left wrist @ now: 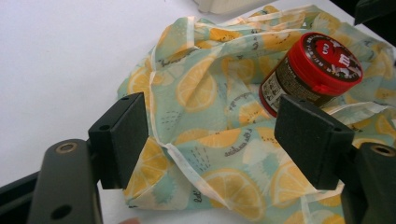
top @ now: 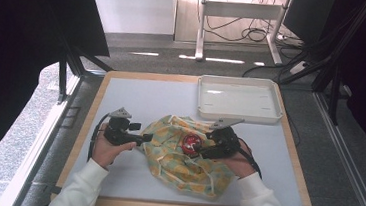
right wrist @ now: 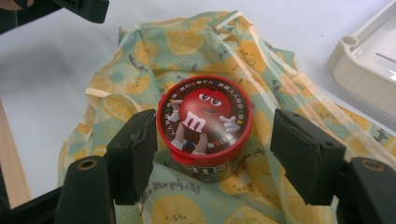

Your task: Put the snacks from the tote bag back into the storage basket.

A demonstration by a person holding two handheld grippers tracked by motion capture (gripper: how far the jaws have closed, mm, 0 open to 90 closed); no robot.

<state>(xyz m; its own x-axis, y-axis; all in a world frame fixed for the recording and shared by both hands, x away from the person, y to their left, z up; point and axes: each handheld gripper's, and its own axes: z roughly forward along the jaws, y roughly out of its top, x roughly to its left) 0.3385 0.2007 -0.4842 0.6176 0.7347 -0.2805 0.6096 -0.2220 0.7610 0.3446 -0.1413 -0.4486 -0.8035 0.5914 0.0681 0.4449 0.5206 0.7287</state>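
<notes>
M&M's jar (top: 191, 143) sits on the crumpled lemon-print bag (top: 186, 158) near the front middle of the white table (top: 136, 94), tray (top: 239, 99) at the far right corner. Left gripper (top: 143, 138) spread at the bag's left edge, right gripper (top: 206, 144) spread beside the jar

Left gripper view: jaws wide with thin floppy fabric between them, pinching nothing; jar (left wrist: 310, 74) tilted

Right gripper view: jaws straddle the jar (right wrist: 205, 125), not pressing. Looks light, rigid, slick plastic, so I'd grab the body below the red lid (right wrist: 204, 114); the bag (right wrist: 196, 56) will slide underneath
</notes>
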